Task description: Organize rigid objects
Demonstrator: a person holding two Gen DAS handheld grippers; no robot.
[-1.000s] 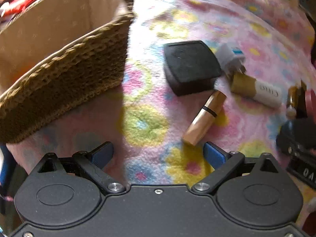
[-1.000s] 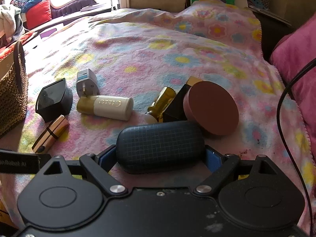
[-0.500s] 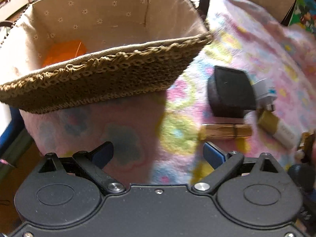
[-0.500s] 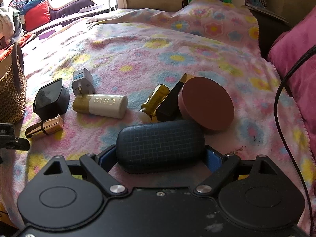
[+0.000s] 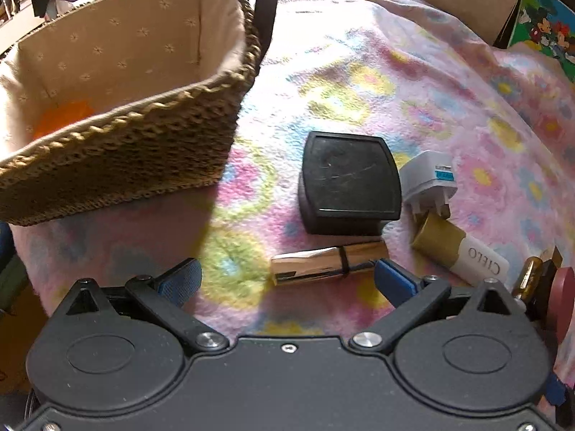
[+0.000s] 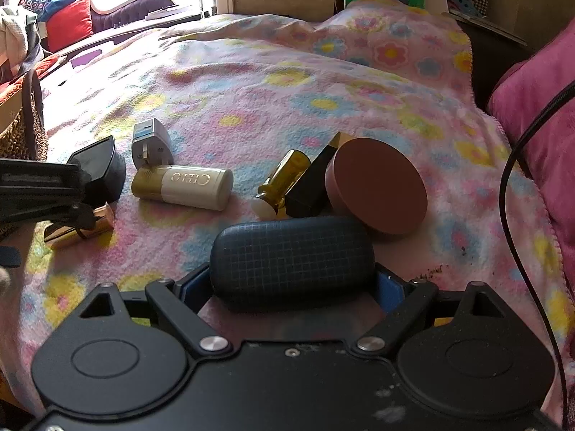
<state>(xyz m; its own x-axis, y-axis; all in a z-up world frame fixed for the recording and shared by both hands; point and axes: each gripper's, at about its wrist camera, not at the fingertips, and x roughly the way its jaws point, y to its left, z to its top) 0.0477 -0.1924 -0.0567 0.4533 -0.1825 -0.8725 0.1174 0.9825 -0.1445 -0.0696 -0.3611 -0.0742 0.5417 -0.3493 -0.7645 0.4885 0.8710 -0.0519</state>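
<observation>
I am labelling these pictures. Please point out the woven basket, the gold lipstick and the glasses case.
woven basket point(image 5: 151, 122), left wrist view, on its braided front rim.
gold lipstick point(image 5: 323, 264), left wrist view, on the middle of its tube.
glasses case point(image 6: 293, 255), right wrist view, on its checked top.

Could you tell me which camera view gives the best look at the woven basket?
The left wrist view: the woven basket fills its upper left, showing lining, handle and something orange inside. The right wrist view catches only a sliver at its left edge.
</observation>
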